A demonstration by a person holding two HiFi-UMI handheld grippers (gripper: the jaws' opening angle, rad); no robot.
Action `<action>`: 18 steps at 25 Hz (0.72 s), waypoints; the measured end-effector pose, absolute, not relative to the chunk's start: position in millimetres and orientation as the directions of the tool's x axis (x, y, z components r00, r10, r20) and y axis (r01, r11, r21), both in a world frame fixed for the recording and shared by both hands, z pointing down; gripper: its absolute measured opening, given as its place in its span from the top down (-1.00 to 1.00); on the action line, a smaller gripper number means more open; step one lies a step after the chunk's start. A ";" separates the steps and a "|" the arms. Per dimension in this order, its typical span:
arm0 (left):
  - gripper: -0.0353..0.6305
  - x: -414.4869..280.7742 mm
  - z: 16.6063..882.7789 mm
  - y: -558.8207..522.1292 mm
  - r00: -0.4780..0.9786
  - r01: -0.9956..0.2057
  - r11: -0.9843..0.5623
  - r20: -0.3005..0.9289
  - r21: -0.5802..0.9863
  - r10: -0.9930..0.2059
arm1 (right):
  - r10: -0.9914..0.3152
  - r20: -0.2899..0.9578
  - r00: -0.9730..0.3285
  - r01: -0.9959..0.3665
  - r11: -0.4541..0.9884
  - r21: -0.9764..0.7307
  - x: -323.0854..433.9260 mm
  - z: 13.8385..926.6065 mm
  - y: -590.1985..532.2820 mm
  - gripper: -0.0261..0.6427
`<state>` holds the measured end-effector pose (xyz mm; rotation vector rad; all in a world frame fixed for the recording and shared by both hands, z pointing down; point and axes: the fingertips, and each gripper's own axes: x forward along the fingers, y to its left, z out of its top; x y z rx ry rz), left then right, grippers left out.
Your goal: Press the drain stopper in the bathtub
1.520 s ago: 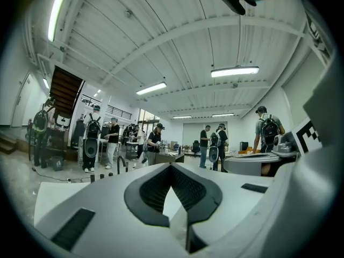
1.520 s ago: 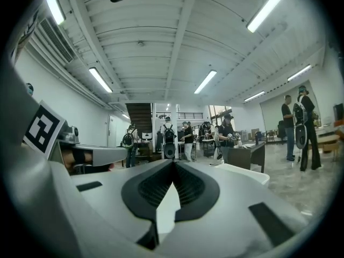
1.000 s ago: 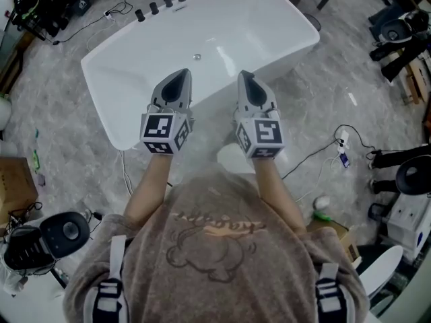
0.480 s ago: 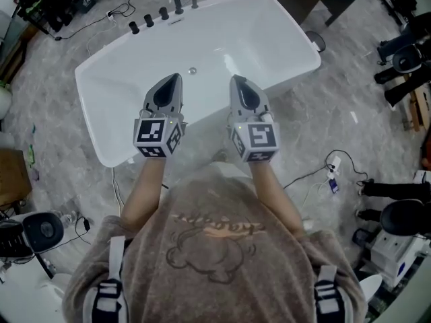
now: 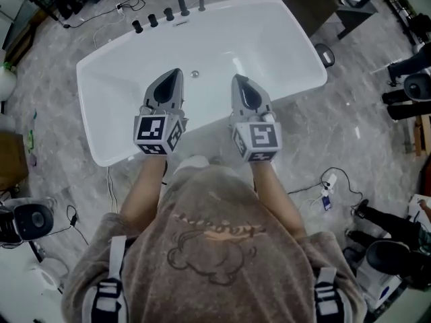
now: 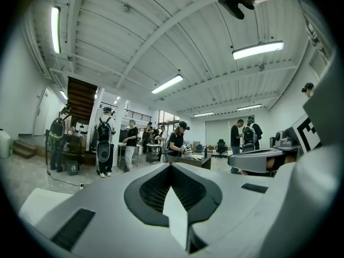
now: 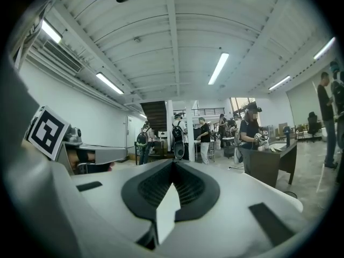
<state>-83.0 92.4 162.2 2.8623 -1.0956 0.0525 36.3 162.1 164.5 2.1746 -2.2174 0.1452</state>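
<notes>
Bathtub [image 5: 269, 39] has come slightly nearer under the person than a second ago, so the approach goes on and no pressing has begun. One drain stopper [image 5: 195, 74] lies on the tub floor. Two claws, left claw [image 5: 172, 74] and right claw [image 5: 238, 79], are both closed together and empty. Five fittings [image 5: 168, 14] stand on the far rim.

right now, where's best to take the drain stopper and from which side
Its top centre, from straight above: the drain stopper is a small round cap lying flat in the bathtub floor, showing no edge to pinch. Press with the shut left gripper, whose tip looks nearest.
</notes>
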 end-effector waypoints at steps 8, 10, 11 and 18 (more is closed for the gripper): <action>0.89 -65.0 168.4 64.2 0.738 -0.675 -0.736 0.067 0.048 -0.672 | -0.994 0.098 -0.047 -0.998 0.043 -0.051 46.5 173.6 126.2 0.92; 0.89 -58.9 172.0 53.3 0.739 -0.673 -0.738 0.070 0.044 -0.670 | -0.994 0.101 -0.049 -0.998 0.044 -0.054 50.1 177.0 113.5 0.92; 0.89 -56.1 173.9 47.4 0.741 -0.671 -0.740 0.072 0.041 -0.668 | -0.993 0.102 -0.052 -0.997 0.046 -0.057 51.6 178.7 106.5 0.92; 0.89 -39.6 183.3 -0.3 0.755 -0.654 -0.755 0.084 0.038 -0.650 | -0.993 0.107 -0.050 -0.997 0.044 -0.060 63.8 186.6 51.1 0.92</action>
